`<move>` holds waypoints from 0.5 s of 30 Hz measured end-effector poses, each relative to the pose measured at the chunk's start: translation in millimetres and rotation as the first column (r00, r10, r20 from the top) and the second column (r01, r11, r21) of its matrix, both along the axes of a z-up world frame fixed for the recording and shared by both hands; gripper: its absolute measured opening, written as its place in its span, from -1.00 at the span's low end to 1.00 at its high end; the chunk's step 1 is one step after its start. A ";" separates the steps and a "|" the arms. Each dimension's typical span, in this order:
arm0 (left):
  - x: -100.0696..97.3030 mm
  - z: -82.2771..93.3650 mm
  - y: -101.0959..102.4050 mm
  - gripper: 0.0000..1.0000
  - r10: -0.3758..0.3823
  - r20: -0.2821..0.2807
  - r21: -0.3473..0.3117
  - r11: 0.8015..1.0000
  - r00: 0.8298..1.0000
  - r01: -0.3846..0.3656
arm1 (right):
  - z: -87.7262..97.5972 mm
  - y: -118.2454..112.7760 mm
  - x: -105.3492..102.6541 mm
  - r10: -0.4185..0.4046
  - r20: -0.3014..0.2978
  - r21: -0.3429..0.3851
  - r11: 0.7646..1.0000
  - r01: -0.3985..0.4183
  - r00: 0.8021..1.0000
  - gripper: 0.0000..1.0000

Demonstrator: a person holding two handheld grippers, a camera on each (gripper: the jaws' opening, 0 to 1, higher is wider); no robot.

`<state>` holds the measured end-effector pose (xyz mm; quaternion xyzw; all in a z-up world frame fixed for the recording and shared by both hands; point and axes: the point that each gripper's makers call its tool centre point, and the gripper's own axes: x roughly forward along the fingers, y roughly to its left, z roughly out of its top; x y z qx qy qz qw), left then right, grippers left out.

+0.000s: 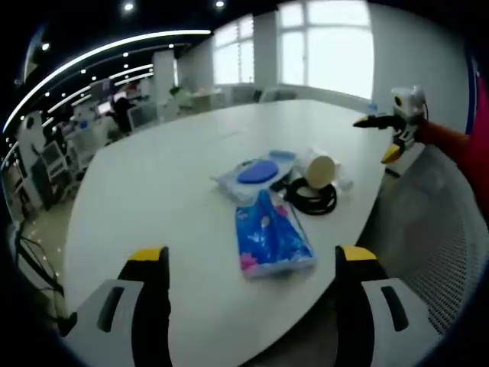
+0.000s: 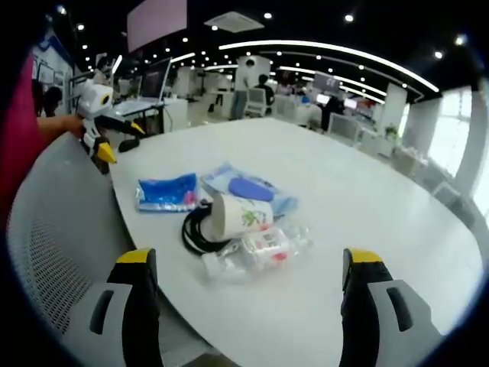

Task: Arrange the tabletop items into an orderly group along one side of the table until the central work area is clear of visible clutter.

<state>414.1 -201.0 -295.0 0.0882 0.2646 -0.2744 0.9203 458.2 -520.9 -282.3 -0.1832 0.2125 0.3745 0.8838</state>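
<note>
Tabletop (image 2: 367, 191) with clutter grouped near one curved edge, both grippers clear of it.
Largest to smallest: mesh chair back (image 2: 69, 229) at that edge; blue tissue pack (image 1: 271, 241); blue-disc pouch (image 1: 256, 174); black cable coil (image 1: 311, 199) under a tipped paper cup (image 2: 238, 215); clear packet (image 2: 260, 248). Left gripper (image 1: 248, 264) and right gripper (image 2: 248, 264) both gape wide, empty.

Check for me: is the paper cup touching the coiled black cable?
Touching. In the right gripper view the paper cup lies on its side across the black cable coil, with no gap; the left gripper view also shows them overlapping.
</note>
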 end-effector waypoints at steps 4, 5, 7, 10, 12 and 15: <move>0.0 -0.3 0.3 0.72 0.000 -0.001 0.000 1.000 1.000 0.000 | -1.2 0.4 -0.4 0.002 -0.003 -0.002 1.000 -0.002 1.000 0.99; -0.1 -0.5 0.0 0.72 -0.001 -0.002 0.000 1.000 1.000 0.001 | -1.7 0.3 -0.4 0.002 -0.005 -0.001 1.000 -0.002 1.000 0.99; -0.3 -1.0 0.3 0.72 -0.002 -0.004 0.003 1.000 1.000 0.002 | -2.1 -0.1 -0.4 0.002 -0.005 -0.002 1.000 -0.002 1.000 0.99; -0.3 -1.2 0.1 0.71 -0.002 -0.005 0.003 1.000 1.000 0.002 | -2.6 -0.9 -0.3 0.002 -0.007 -0.002 1.000 -0.002 1.000 0.99; -0.4 -1.5 0.5 0.71 -0.001 -0.007 0.006 1.000 1.000 0.001 | -2.8 -1.6 0.1 0.001 -0.007 -0.003 1.000 -0.001 1.000 0.99; -0.5 -1.7 0.8 0.71 0.000 -0.007 0.008 1.000 1.000 0.000 | -3.0 -1.9 0.5 0.001 -0.007 -0.004 1.000 -0.001 1.000 0.99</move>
